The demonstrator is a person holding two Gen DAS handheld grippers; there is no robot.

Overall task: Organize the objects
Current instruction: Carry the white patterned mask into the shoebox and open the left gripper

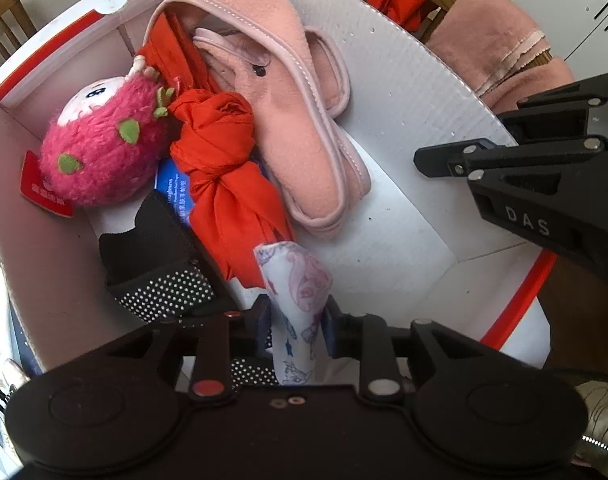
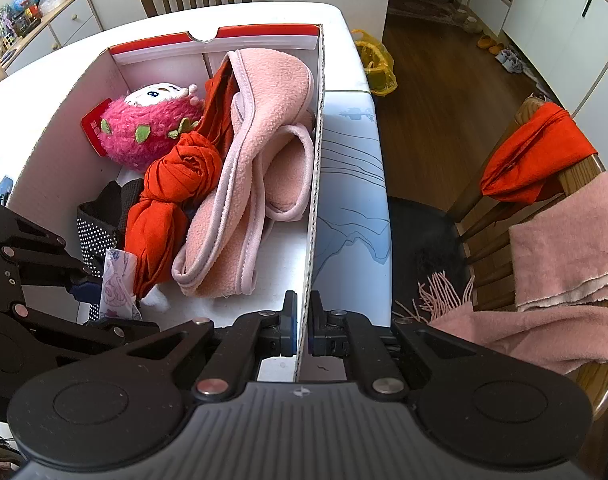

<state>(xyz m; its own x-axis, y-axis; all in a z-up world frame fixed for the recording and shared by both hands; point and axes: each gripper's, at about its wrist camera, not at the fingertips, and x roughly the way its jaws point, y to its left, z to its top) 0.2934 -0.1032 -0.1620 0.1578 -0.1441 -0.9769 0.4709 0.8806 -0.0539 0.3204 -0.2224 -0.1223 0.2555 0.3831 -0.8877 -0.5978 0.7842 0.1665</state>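
Low over the white box (image 2: 315,184), the left gripper (image 1: 296,330) has a printed cloth (image 1: 300,304) between jaws that look slackened, pads barely touching. Better to open fully and lift straight up, clear of the red scarf (image 1: 224,168). Closed, the right gripper (image 2: 302,322) pinches the box wall. Outward: white table (image 2: 355,152), wooden chairs (image 2: 575,184).

- Box (image 2: 315,184) on the table (image 2: 355,184), holding all items.
- Plush toy (image 2: 144,132) at the far left; knotted cloth (image 2: 172,200) beside it; slippers (image 2: 260,176) along the right wall.
- Folded packet (image 1: 294,300) nearest the left gripper (image 1: 296,326), in front of the cloth.
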